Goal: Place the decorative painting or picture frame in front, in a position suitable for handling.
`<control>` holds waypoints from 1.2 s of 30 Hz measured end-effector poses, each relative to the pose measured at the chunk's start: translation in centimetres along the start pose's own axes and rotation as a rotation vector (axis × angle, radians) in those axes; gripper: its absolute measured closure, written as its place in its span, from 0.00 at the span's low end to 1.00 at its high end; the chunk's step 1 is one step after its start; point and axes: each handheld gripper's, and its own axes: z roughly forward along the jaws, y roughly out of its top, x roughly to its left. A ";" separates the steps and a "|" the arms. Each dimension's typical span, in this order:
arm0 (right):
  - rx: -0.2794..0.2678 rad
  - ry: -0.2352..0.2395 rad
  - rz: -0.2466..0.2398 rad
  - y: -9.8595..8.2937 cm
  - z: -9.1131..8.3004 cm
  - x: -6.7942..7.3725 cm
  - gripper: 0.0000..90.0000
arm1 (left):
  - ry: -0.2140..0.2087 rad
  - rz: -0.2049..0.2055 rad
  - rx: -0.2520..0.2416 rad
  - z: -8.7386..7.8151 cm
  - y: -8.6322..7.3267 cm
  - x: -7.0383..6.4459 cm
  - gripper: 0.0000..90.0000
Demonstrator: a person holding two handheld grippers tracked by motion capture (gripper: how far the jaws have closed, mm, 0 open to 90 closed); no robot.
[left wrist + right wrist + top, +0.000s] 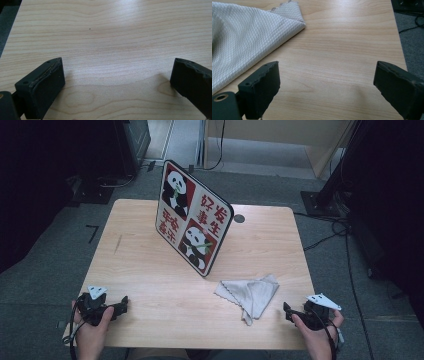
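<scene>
A rounded board point(195, 217) printed with pandas and red characters stands tilted at the middle of the wooden table point(145, 265). A crumpled grey cloth point(252, 292) lies at the front right. The left gripper point(122, 304) rests near the front left corner, held by a hand; its jaws stand wide apart over bare wood point(117, 65). The right gripper point(287, 310) sits at the front right, just right of the cloth. It is open too point(327, 66), with the cloth's woven fold point(242, 37) lying beyond its left jaw and nothing between the jaws.
A round cable hole point(239, 218) sits in the table behind the board. Cables point(330, 237) and a black stand base point(320, 200) lie on the grey floor at the right. Dark equipment point(107, 185) stands at the far left.
</scene>
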 end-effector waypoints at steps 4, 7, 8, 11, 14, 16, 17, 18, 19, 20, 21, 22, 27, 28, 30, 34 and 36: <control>-0.002 0.005 0.015 0.3 -0.1 0.1 0.08 | 0.000 -0.002 0.000 0.0 0.0 0.0 0.00; -0.005 0.012 0.001 0.4 -0.2 0.3 0.08 | 0.000 0.000 0.000 0.0 0.0 0.0 0.00; -0.012 0.015 -0.010 0.4 0.0 0.6 0.08 | -0.001 0.000 -0.001 0.0 0.0 0.0 0.00; -0.021 0.017 -0.025 0.4 0.2 0.8 0.09 | -0.001 -0.002 0.000 0.0 0.0 0.0 0.00; -0.013 0.026 -0.029 0.3 0.6 1.1 0.09 | -0.001 0.000 0.000 0.0 0.0 0.0 0.00; -0.015 0.037 -0.033 0.5 0.7 1.3 0.09 | -0.002 0.002 0.001 0.0 0.0 0.0 0.00; -0.015 0.037 -0.033 0.5 0.7 1.3 0.09 | -0.002 0.002 0.001 0.0 0.0 0.0 0.00; -0.021 0.041 -0.030 0.8 0.6 1.4 0.09 | -0.002 0.002 0.000 0.0 0.0 0.0 0.00; -0.027 0.045 -0.030 0.9 0.5 1.5 0.09 | -0.002 0.002 0.000 0.0 0.0 0.0 0.00; -0.030 0.050 -0.026 1.0 0.5 1.5 0.09 | -0.003 0.002 0.000 0.0 0.0 0.0 0.00; -0.029 0.054 -0.025 1.2 0.5 1.6 0.11 | -0.003 0.002 0.000 0.0 0.0 0.0 0.00; -0.036 0.054 -0.030 1.3 0.4 1.6 0.14 | -0.003 0.003 0.000 0.0 0.0 0.0 0.00; -0.047 0.060 -0.026 2.0 0.2 1.8 0.14 | -0.005 0.004 0.000 0.0 0.0 0.0 0.00; -0.047 0.063 -0.025 2.1 0.2 1.8 0.14 | -0.005 0.005 0.000 0.0 0.0 0.0 0.00; -0.049 0.069 -0.031 2.2 0.2 1.9 0.14 | -0.005 0.005 0.000 0.0 0.0 0.0 0.00; -0.052 0.073 -0.058 2.3 0.3 2.1 0.21 | -0.005 0.005 0.000 0.0 0.0 0.0 0.00; -0.055 0.075 -0.070 2.4 0.2 2.3 0.25 | -0.005 0.005 0.000 0.0 0.0 0.0 0.00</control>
